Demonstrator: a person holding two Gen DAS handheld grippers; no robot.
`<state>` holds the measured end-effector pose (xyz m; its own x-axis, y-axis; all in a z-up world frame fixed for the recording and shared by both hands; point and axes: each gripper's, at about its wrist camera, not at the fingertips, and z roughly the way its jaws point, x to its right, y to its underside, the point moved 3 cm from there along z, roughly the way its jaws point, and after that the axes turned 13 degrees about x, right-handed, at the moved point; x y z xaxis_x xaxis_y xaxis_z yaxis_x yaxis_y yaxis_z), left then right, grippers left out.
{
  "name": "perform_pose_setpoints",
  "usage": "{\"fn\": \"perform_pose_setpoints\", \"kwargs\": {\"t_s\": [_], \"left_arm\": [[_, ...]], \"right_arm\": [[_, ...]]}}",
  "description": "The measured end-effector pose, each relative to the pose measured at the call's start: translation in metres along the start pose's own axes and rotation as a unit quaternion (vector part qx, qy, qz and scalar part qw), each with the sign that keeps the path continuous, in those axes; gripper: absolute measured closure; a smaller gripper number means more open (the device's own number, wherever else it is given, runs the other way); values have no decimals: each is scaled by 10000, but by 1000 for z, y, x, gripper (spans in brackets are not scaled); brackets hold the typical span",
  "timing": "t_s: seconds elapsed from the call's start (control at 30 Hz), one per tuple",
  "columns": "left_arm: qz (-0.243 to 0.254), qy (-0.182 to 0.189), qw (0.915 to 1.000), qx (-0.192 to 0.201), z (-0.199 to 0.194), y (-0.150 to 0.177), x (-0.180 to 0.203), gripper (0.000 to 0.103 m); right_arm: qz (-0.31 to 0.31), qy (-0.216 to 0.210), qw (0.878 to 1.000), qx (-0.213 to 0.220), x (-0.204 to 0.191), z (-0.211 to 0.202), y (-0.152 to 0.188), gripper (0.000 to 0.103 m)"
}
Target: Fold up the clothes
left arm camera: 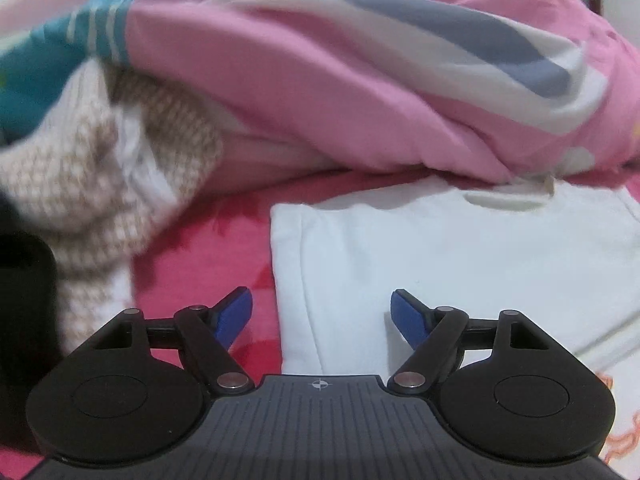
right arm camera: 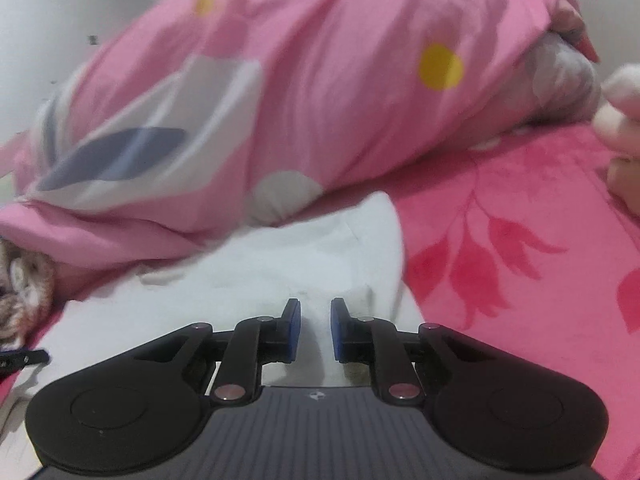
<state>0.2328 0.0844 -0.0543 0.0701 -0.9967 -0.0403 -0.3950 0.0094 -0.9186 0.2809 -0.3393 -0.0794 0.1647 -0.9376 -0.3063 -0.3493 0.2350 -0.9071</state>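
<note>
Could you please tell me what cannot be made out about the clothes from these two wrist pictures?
- White garment: its near part is hidden behind the left gripper and cut off at the right edge in the left wrist view.
- Its far edge, right wrist view: tucked under the pink quilt.
- Checked cloth: blurred in the left wrist view, so its type is unclear.

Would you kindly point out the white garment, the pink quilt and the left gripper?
white garment [left arm camera: 460, 264], left wrist view, on its flat middle.
pink quilt [right arm camera: 320, 80], right wrist view, on its pink front.
left gripper [left arm camera: 322, 316], left wrist view, midway between fingertips.
</note>
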Motion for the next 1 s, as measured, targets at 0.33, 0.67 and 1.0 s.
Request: {"fn": "perform_pose_setpoints", "kwargs": {"t_s": [0.33,0.67,1.0], "left_arm": [[1168,251,9927,153,-29,16,32,22],[784,247,9957,419,-31,4,29,9],[39,363,9985,-413,2,17,27,0]], "right_arm": [[-947,-216,9952,-136,-30,-15,5,86],[-1043,-237,9941,-182,-36,-10,10,84],[-1066,-13,9932,-476,-28,19,23,71]]}}
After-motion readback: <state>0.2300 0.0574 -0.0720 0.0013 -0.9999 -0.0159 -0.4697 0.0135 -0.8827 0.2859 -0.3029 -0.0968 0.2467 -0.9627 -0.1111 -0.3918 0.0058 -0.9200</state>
